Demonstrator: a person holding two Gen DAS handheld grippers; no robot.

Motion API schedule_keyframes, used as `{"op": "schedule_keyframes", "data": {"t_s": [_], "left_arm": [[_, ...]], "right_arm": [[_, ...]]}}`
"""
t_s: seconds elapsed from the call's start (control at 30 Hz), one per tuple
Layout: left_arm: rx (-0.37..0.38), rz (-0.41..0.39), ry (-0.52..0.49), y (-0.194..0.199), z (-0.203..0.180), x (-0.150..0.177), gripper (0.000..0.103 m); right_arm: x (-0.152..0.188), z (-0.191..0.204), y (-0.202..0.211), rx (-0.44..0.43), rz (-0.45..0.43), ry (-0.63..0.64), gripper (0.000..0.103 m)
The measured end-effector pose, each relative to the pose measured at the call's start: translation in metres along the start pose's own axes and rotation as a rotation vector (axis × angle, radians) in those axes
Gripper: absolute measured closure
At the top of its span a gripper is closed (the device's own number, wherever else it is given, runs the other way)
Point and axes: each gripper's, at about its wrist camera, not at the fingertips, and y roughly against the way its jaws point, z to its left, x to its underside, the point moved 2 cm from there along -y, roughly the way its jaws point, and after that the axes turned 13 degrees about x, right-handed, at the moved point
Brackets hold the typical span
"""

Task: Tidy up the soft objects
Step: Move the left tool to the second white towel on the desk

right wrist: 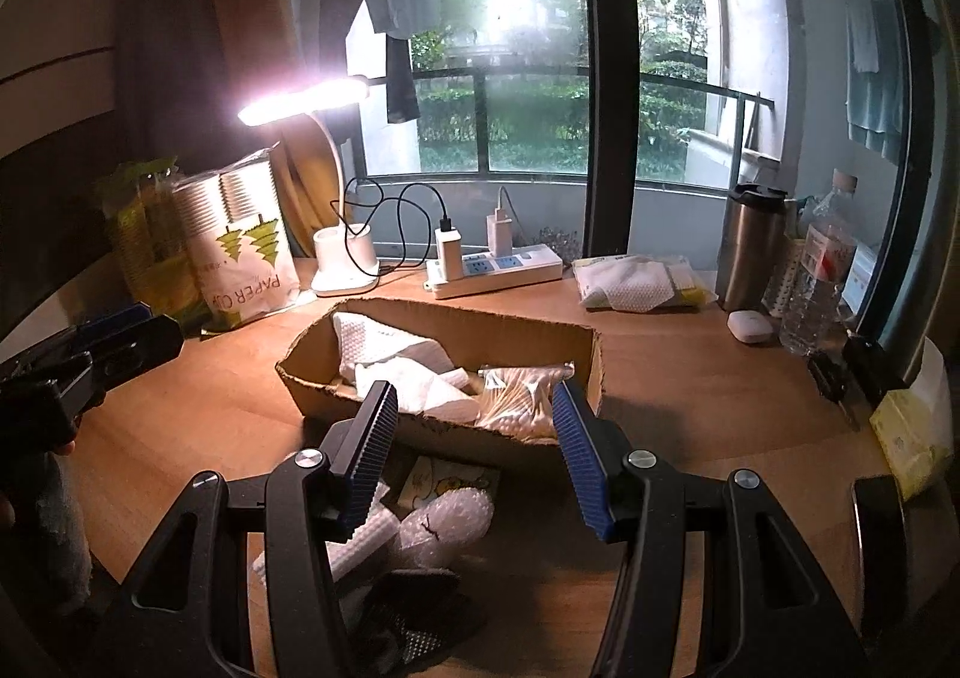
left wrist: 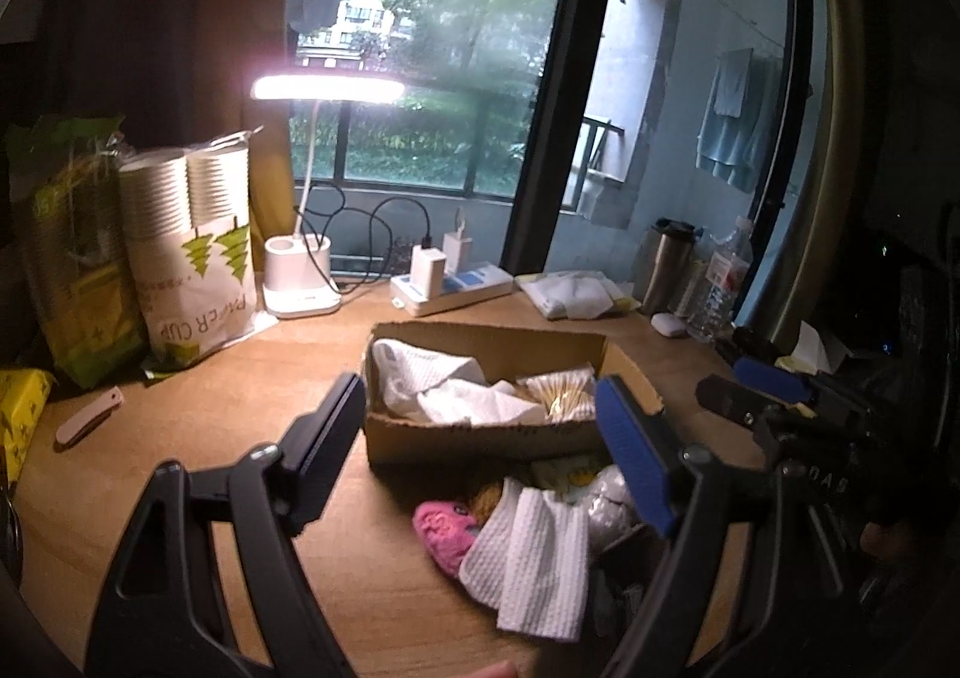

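A low cardboard box [left wrist: 480,435] [right wrist: 444,327] sits mid-desk. It holds white cloths [left wrist: 444,387] [right wrist: 396,363] and a bag of cotton swabs [left wrist: 561,390] [right wrist: 519,393]. In front of it lies a pile: a pink knitted piece [left wrist: 441,534], a white waffle cloth [left wrist: 531,561], bubble wrap [right wrist: 447,525] and a yellow-printed packet [right wrist: 444,483]. My left gripper [left wrist: 480,426] is open and empty, above the box's near wall. My right gripper [right wrist: 474,432] is open and empty, over the pile. The right gripper also shows in the left wrist view [left wrist: 756,387], and the left gripper shows at the left edge of the right wrist view [right wrist: 120,333].
At the back stand a lit desk lamp [left wrist: 300,282], a power strip with chargers [left wrist: 456,285], paper-cup bags [left wrist: 192,252], a steel flask [right wrist: 750,252], a water bottle [right wrist: 819,288], a tissue pack [right wrist: 636,276] and a white earbud case [right wrist: 749,327]. A small folding knife [left wrist: 87,415] lies left.
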Motion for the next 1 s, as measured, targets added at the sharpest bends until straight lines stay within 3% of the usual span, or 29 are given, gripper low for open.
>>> {"op": "schedule_keyframes", "data": {"t_s": [0.53, 1.0], "left_arm": [[-0.002, 0.072, 0.049, -0.003, 0.009, 0.041, 0.023], [0.007, 0.186, 0.081, -0.032, 0.013, 0.078, 0.023]], "right_arm": [[0.031, 0.008, -0.005, -0.011, 0.060, 0.012, 0.046], [0.064, 0.001, -0.034, -0.025, 0.155, -0.003, 0.046]]}}
